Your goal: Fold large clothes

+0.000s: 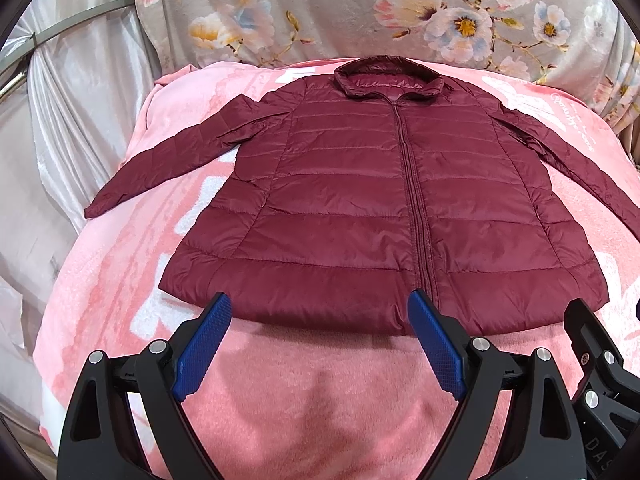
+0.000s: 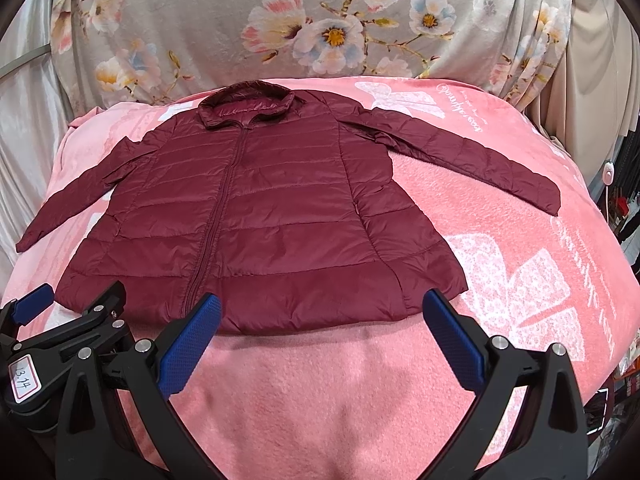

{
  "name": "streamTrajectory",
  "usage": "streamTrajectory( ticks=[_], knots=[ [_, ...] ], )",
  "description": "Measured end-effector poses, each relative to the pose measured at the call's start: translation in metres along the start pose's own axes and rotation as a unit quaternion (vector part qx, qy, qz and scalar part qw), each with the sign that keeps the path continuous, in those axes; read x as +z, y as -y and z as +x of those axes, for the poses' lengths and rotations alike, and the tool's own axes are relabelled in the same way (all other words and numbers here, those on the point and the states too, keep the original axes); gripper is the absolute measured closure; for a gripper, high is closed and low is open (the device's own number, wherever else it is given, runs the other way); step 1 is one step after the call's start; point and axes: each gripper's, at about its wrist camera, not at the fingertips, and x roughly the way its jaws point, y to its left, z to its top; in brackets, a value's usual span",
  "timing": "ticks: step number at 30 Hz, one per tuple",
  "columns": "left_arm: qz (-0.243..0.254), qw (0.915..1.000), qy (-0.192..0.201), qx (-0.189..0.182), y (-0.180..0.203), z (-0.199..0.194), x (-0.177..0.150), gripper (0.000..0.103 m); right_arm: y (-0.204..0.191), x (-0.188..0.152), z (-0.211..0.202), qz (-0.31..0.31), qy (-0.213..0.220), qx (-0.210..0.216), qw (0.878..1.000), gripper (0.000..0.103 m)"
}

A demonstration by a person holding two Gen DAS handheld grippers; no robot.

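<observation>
**Jacket laid flat, both grippers spread above the hem**

Left wrist view. Jacket (image 1: pixel 360 200), maroon, quilted, lay front up and zipped on the pink blanket (image 1: pixel 320 392), collar away from the camera, hem nearest. Its sleeve at image left stretched out in full to the cuff; the opposite sleeve ran off the frame edge. Left gripper (image 1: pixel 320 308) stood with blue fingers (image 1: pixel 204 344) spread wide, holding nothing, their tips over the hem, contact not determinable. Part of the right gripper (image 1: pixel 592 352) showed at lower right. A floral sheet (image 1: pixel 360 8) hung behind; a pale satin curtain (image 1: pixel 80 100) at left appeared here more fully.

Right wrist view. The same jacket (image 2: pixel 248 216) sat left of centre; the sleeve at image right was seen whole to its cuff. Right gripper (image 2: pixel 322 308) had fingers (image 2: pixel 188 344) spread, empty, tips at the hem. The left gripper (image 2: pixel 60 320) appeared at lower left, bearing a handwritten label (image 2: pixel 22 376). Only this view showed the blanket's large white bow print (image 2: pixel 520 288) and a white cord switch (image 2: pixel 609 176) at right.
</observation>
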Motion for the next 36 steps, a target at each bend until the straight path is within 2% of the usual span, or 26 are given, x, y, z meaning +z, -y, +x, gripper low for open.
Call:
streamTrajectory(
  ticks=[7,19,36],
  knots=[
    [0.0,1.0,-0.002,0.0,-0.003,-0.002,0.001,0.016,-0.005,0.001,0.005,0.005,-0.006,0.005,1.0,0.005],
    [-0.001,0.9999,-0.011,-0.002,-0.004,0.019,0.004,0.017,-0.003,0.002,0.018,0.013,-0.017,0.009,1.0,0.005],
    [0.0,0.9999,-0.01,-0.001,0.001,0.018,-0.002,0.017,-0.004,0.002,0.019,0.014,-0.018,0.01,1.0,0.005]
  ],
)
